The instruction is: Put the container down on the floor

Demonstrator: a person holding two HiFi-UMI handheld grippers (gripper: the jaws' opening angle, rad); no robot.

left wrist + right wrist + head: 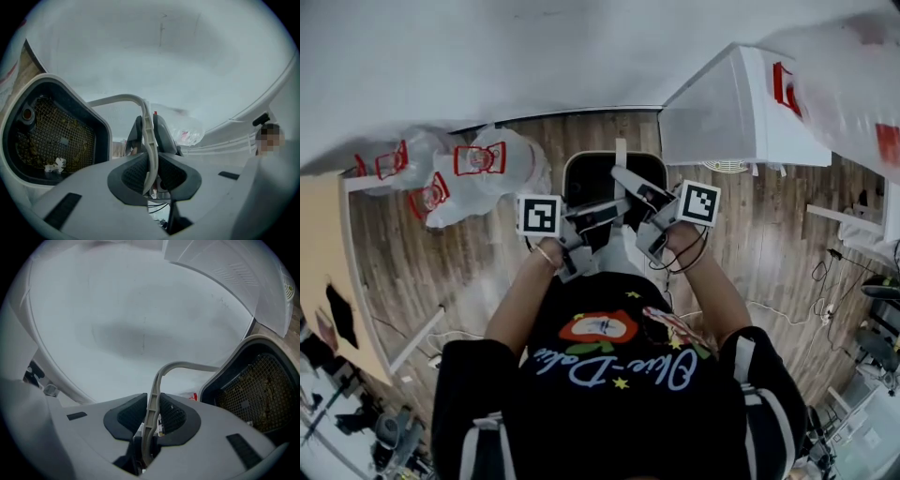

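The container (592, 178) is a white bin with a dark inside and a mesh bottom, seen from above in front of the person's chest, over the wooden floor. It fills the left of the left gripper view (51, 136) and the right of the right gripper view (255, 390). A thin pale handle (150, 140) rises from its rim and runs between the left gripper's pads. The same kind of handle (153, 408) is pinched in the right gripper. My left gripper (598, 217) and right gripper (639, 199) are both shut on the handles, one at each side of the bin.
White plastic bags (464, 173) with red print lie on the floor at the left. A white cabinet (741, 103) stands at the upper right, close to the bin. Cables (825, 272) trail over the wooden floor at the right. A white wall lies ahead.
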